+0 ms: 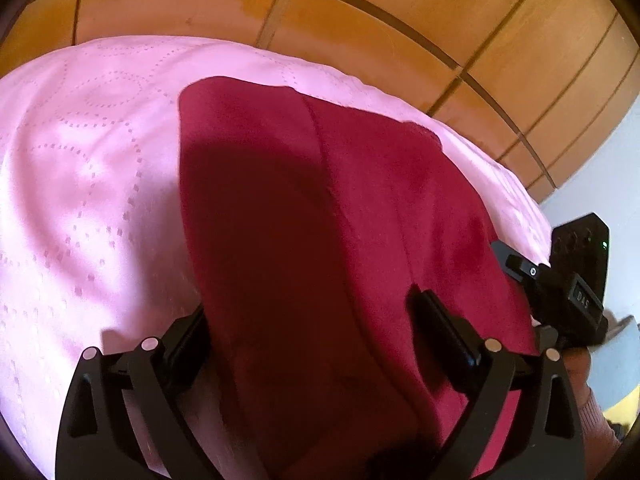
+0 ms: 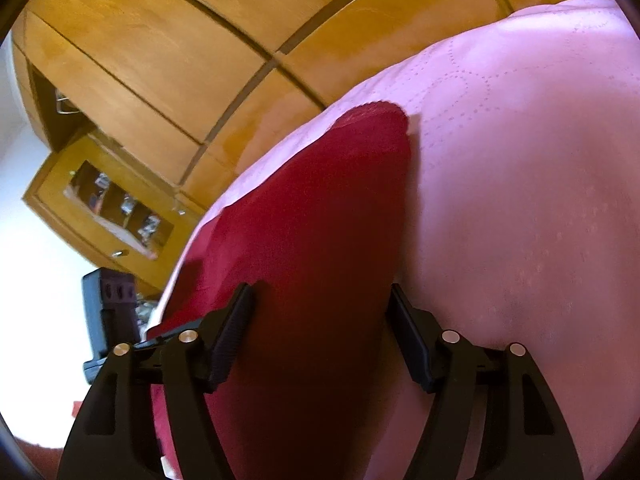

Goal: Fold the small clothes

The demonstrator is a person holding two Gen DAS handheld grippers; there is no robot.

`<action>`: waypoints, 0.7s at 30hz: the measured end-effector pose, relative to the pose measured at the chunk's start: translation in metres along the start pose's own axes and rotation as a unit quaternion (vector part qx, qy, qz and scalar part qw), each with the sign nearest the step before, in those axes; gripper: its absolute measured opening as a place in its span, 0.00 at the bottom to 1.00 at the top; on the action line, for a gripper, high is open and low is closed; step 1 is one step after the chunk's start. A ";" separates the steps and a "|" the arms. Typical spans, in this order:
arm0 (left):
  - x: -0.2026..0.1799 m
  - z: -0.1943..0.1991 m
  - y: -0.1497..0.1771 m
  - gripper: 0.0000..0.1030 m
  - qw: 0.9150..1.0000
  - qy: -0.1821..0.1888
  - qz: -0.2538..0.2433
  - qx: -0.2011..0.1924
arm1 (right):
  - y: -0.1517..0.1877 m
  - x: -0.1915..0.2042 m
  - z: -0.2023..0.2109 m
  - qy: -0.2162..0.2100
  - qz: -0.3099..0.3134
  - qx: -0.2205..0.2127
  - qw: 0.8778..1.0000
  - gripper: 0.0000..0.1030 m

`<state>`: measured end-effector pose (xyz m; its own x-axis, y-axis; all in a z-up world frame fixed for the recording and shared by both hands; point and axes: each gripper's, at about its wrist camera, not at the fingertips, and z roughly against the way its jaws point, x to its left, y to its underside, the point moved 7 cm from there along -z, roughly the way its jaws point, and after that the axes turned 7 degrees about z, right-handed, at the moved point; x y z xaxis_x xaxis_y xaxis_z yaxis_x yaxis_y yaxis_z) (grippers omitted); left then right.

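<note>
Dark red fabric fills the middle of both my views: a small garment (image 1: 320, 220) lying on the pink quilted bedspread (image 1: 88, 168), with a seam or fold line running down its length. My left gripper (image 1: 312, 312) is spread wide over the near part of the cloth, one finger at its left edge and the other resting over its right half; nothing is pinched between them. My right gripper (image 2: 320, 300) is likewise wide, its fingers straddling the narrow end of the same garment (image 2: 312, 208), whose far tip shows a scalloped edge against the bedspread (image 2: 520, 180). Whether either set of pads actually presses on the cloth I cannot tell, since the view is slightly blurred. Behind the bed stands a wooden wardrobe (image 1: 360, 12) with panelled doors. From the right wrist I also see a small wooden cabinet (image 2: 108, 200) with a glass front, close beside the bed.
</note>
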<state>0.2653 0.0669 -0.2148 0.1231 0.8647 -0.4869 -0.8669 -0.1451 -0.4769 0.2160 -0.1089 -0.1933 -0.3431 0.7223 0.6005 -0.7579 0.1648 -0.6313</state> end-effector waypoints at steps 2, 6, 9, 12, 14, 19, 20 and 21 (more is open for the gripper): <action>-0.003 0.002 0.004 0.93 1.000 0.024 -0.013 0.010 | 0.004 0.001 0.006 -0.029 -0.004 -0.003 1.000 0.66; -0.003 -0.003 0.001 0.94 0.999 0.024 -0.018 0.013 | 0.005 0.001 0.005 -0.030 -0.004 -0.002 1.000 0.66; -0.009 -0.010 -0.005 0.92 1.000 0.004 -0.020 0.001 | 0.003 0.001 0.001 -0.021 0.001 -0.001 1.000 0.66; -0.017 -0.010 -0.002 0.81 0.999 -0.009 -0.041 -0.009 | 0.003 0.001 0.001 -0.016 0.005 -0.007 1.000 0.64; -0.021 -0.007 -0.001 0.71 0.999 -0.010 -0.048 -0.011 | 0.002 0.003 0.000 -0.014 0.011 -0.010 1.000 0.62; -0.034 0.006 0.001 0.50 0.996 -0.015 -0.079 -0.024 | 0.002 0.004 0.005 -0.032 0.016 -0.029 0.999 0.55; -0.037 0.008 0.001 0.47 0.996 -0.013 -0.081 -0.027 | 0.001 0.006 0.007 -0.034 0.018 -0.035 0.999 0.54; -0.038 0.010 0.000 0.45 0.996 -0.011 -0.080 -0.029 | 0.001 0.007 0.009 -0.035 0.021 -0.040 0.998 0.54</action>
<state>0.2554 0.0391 -0.1891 0.2455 0.8894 -0.3857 -0.8075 -0.0326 -0.5890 0.2079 -0.1092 -0.1856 -0.4139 0.6821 0.6028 -0.6961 0.1895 -0.6924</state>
